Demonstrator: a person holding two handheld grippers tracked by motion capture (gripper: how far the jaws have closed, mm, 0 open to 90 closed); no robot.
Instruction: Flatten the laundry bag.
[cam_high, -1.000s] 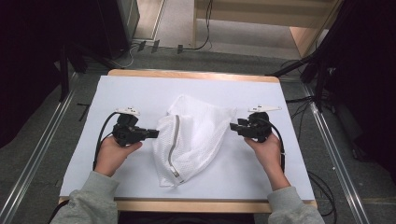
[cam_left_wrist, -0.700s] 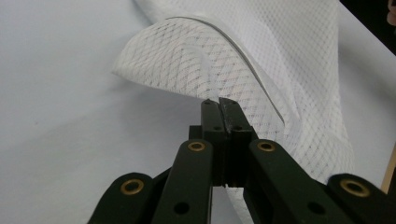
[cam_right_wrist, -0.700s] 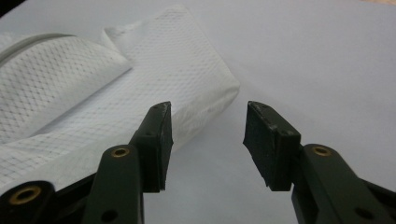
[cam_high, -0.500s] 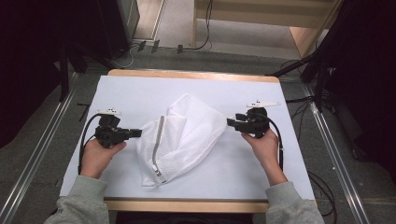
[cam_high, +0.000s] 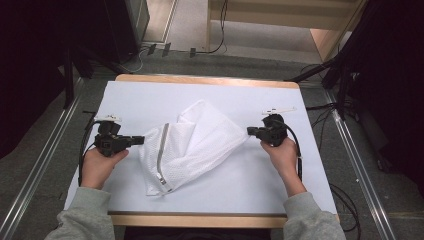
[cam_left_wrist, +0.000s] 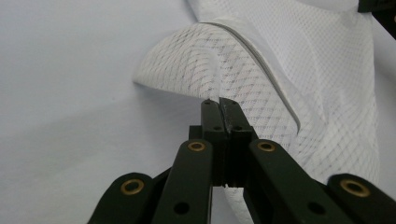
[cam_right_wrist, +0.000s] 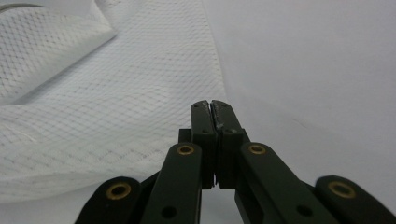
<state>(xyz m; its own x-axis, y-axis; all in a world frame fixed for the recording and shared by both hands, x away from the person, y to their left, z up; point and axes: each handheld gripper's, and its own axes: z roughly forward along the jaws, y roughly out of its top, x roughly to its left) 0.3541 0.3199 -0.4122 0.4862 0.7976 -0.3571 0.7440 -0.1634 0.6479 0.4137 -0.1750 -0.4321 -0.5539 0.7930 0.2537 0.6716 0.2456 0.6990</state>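
Here, mesh bag (cam_high: 192, 145) is pinched between both jaws.

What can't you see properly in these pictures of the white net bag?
- High view: the zipper pull on the mesh bag is too small to make out.
- Left gripper view: the shut jaws of the left gripper hide the bit of mesh they pinch.
- Right gripper view: the right gripper hides the bag's corner; the bag's left side is cut off by the edge.
- Inside the bag: folds cover it.

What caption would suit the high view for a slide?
Two hand-held tongs, left and right, pinch opposite edges of a white mesh zip bag on a white-topped table.
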